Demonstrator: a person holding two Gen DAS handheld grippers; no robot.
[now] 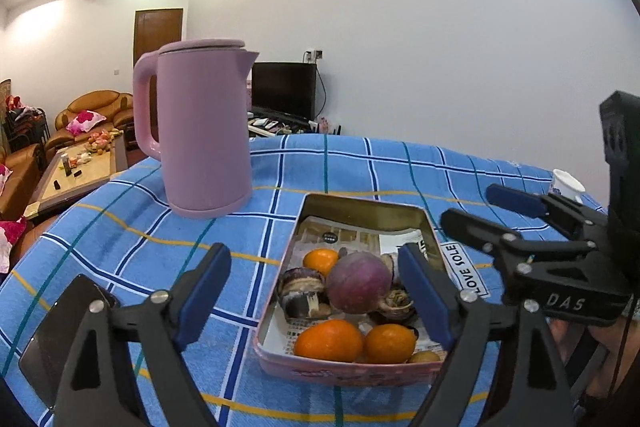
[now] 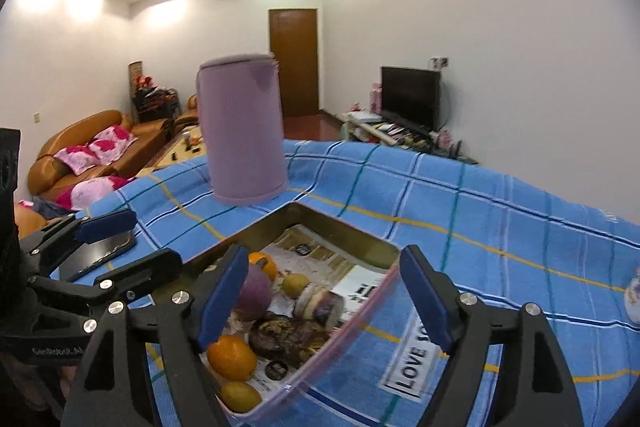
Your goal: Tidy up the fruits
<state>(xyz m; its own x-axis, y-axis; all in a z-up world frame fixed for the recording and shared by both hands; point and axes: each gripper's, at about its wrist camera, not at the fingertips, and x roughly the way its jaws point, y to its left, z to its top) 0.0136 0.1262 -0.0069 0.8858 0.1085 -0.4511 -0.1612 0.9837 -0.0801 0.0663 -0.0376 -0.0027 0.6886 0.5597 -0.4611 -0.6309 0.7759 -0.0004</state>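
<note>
Both tongs, left (image 1: pixel 316 291) and right (image 2: pixel 322 297), hang spread and empty over the pink rectangular metal tin (image 1: pixel 362 203), beside the lilac plastic kettle (image 1: pixel 200 131) on the blue-checked table (image 1: pixel 120 227). Purple round fruit (image 1: pixel 358 283) and oranges (image 1: pixel 328 341) already sit inside the tin; sorting looks nearly finished.
</note>
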